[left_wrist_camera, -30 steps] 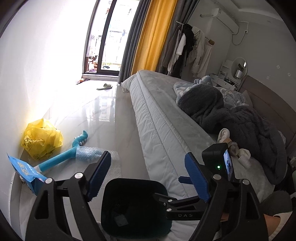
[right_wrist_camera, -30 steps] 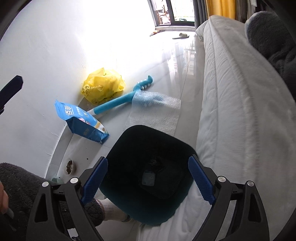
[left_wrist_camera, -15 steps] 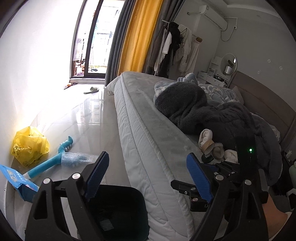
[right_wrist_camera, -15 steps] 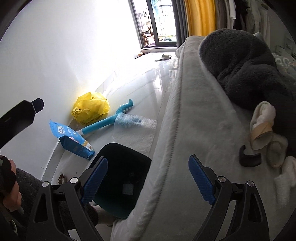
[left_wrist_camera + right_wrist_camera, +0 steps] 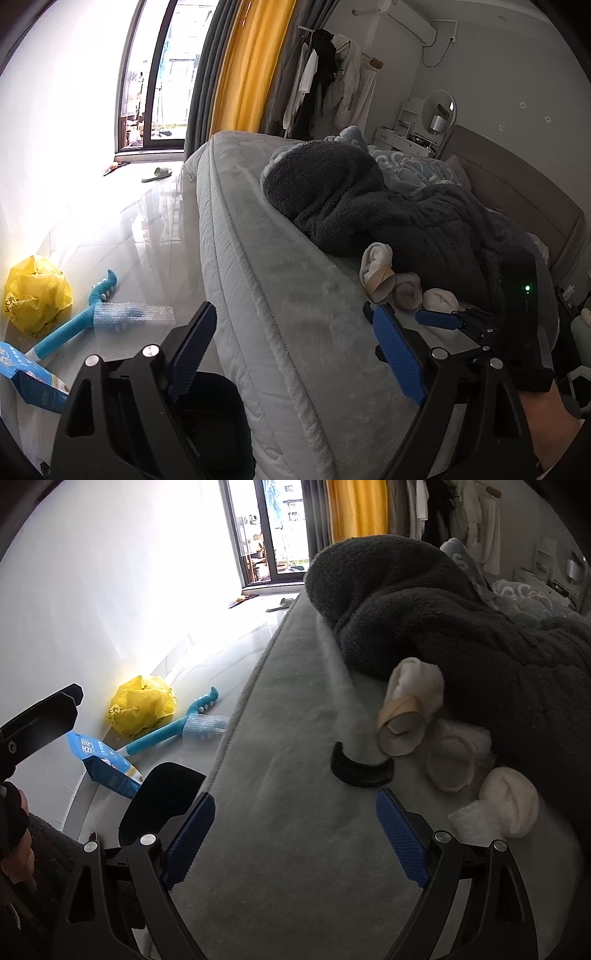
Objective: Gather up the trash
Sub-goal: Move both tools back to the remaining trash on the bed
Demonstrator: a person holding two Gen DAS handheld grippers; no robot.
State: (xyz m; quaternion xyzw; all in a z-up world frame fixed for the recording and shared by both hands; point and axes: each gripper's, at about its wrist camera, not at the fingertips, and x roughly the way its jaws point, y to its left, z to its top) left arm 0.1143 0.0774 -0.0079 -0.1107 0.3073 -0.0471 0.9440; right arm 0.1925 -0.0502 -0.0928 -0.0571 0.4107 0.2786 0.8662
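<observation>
On the floor at the far left lies a crumpled yellow bag [image 5: 142, 705] against the wall. Just beside it are a blue packet [image 5: 105, 764], a teal long-handled brush [image 5: 173, 727] and a piece of bubble wrap [image 5: 205, 727]. A dark bin [image 5: 162, 801] stands on the floor, close to the side of the bed [image 5: 295, 775].

The left gripper [image 5: 295, 350] hangs over the edge of the mattress, jaws wide and empty. The right gripper [image 5: 295, 834] is over the bed, also wide open, with nothing between its fingers.

To the right, on the bed, near a dark fleece blanket [image 5: 461, 620], lie a curved black piece [image 5: 360, 771], a cardboard tube [image 5: 400, 729], a ring of tape [image 5: 450, 764] and white tissue wads [image 5: 509, 805].
</observation>
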